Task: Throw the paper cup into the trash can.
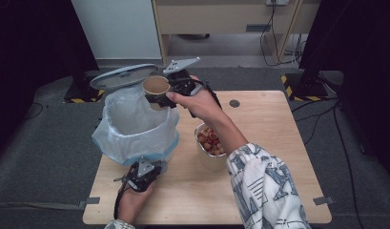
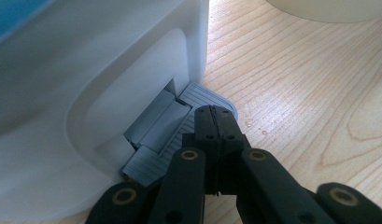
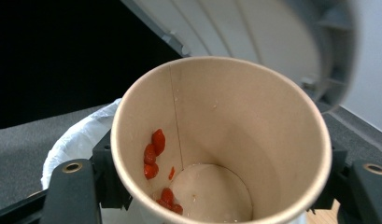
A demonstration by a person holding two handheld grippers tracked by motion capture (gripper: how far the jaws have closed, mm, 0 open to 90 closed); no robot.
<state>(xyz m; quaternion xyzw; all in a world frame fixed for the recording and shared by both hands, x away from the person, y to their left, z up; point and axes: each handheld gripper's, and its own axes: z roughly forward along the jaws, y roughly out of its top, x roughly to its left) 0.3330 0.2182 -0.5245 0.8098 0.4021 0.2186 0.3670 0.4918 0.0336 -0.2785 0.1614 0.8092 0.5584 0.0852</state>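
Right gripper (image 1: 169, 90) first: its black fingers (image 3: 102, 172) are clamped on either side of a brown paper cup (image 3: 221, 140), and the cup's own wall hides the pads where they press. In the high view the cup (image 1: 156, 86) hangs tilted over the far rim of the bin, mouth towards the camera. Inside, a few red scraps (image 3: 153, 154) cling to the wall and the base; what they are is hard to say. The cup's lower edge is cut off at the bottom of the right gripper view.

Left gripper (image 2: 215, 122) now: jaws pressed fully together, nothing between them, the tip resting on the ribbed grey pedal (image 2: 174, 135) at the foot of the white bin (image 2: 62, 140). The pedal's near end is hidden under the jaws.

Outward from there: the bin (image 1: 135, 143), lined with a pale plastic bag (image 1: 117, 125), stands at the table's left edge with its grey lid (image 1: 121, 76) raised behind the cup. The right forearm in a patterned sleeve (image 1: 266, 191) covers part of a second cup (image 1: 209, 143), filled with reddish and pale pieces, on the wooden table (image 1: 273, 133).
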